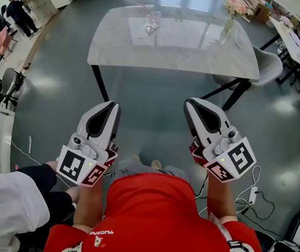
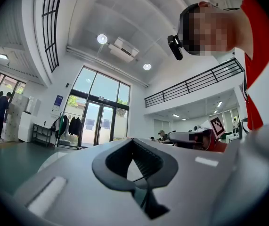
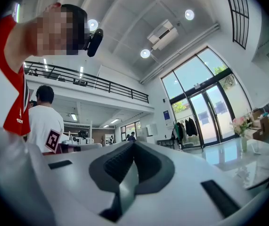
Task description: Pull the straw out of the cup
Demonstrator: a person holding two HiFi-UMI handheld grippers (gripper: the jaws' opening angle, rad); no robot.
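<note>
A clear glass cup [image 1: 152, 21] with a thin pink straw [image 1: 145, 9] leaning out of it stands on the far side of a pale marble table [image 1: 192, 51]. Both grippers hang well short of the table, over the grey floor, near the person's body. My left gripper [image 1: 110, 105] is shut, its jaws meeting at the tip with nothing between them. My right gripper [image 1: 191, 103] is likewise shut and holds nothing. In the left gripper view the left gripper [image 2: 132, 141] points slightly upward at the hall, and in the right gripper view the right gripper [image 3: 134, 143] does the same.
A vase of pink flowers [image 1: 233, 9] stands at the table's far right, also seen as the vase [image 3: 241, 126] in the right gripper view. A grey chair [image 1: 269, 67] sits at the table's right end. Cables and a power strip [image 1: 253, 194] lie on the floor at right. People stand far left [image 1: 18, 12].
</note>
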